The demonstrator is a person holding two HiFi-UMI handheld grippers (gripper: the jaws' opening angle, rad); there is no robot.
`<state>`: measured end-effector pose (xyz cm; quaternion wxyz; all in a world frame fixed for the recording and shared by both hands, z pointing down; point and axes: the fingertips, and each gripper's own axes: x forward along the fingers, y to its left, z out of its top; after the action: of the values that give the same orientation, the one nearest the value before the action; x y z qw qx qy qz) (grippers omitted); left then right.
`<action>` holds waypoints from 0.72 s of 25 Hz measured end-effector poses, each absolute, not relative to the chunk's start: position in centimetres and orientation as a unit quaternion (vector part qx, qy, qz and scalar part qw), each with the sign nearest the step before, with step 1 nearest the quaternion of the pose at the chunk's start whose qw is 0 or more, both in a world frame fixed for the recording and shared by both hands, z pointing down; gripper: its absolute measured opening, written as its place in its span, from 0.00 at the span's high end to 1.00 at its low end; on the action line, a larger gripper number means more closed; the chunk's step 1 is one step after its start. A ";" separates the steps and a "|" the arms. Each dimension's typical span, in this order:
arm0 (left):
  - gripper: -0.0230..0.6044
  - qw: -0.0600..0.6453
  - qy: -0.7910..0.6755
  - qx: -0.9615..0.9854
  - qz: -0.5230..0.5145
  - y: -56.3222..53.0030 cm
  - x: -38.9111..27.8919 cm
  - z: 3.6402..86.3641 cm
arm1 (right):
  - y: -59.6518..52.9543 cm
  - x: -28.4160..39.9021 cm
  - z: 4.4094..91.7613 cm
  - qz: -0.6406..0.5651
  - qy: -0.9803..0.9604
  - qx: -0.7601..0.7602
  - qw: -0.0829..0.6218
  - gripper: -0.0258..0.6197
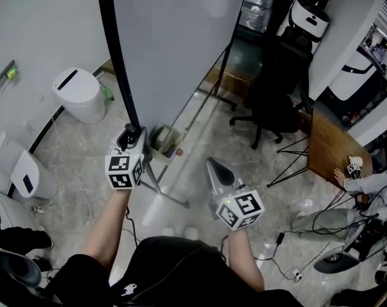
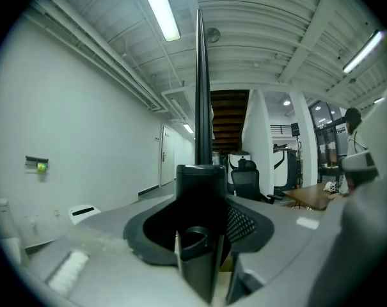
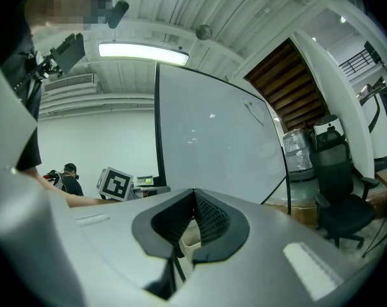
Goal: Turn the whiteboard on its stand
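The whiteboard point(image 1: 174, 43) is a large pale panel in a black frame point(image 1: 119, 62), carried on a thin metal stand point(image 1: 167, 197). My left gripper point(image 1: 132, 134) is shut on the frame's near vertical edge, low down. In the left gripper view that edge point(image 2: 203, 107) rises edge-on from between the jaws of my left gripper point(image 2: 203, 200). My right gripper point(image 1: 213, 165) hangs to the right of the board, touching nothing. Its jaws are together and hold nothing. In the right gripper view the board point(image 3: 212, 139) stands ahead of my right gripper point(image 3: 193, 197).
A small waste basket point(image 1: 166, 142) sits by the stand's foot. A white bin point(image 1: 81, 94) and a white unit point(image 1: 27, 171) stand along the left wall. A black office chair point(image 1: 270, 107) and a wooden table point(image 1: 331, 146) are at the right, with cables point(image 1: 321, 222) on the floor.
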<state>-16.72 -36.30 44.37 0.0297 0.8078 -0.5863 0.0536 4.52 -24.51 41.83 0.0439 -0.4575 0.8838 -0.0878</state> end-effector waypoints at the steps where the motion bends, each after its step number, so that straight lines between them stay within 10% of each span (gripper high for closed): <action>1: 0.67 0.030 -0.587 0.807 0.054 -35.9 -16.9 44.4 | -24.4 4.2 41.8 -0.088 0.885 -0.455 0.044 0.95; 18: 0.67 0.025 -0.592 0.803 0.064 -31.7 -18.4 44.1 | -22.7 2.3 41.4 -0.089 0.896 -0.432 0.046 0.95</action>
<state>-18.42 -31.67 44.14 0.0249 0.8031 -0.5919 0.0640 2.31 -22.70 41.43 0.0460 -0.4320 0.8963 -0.0890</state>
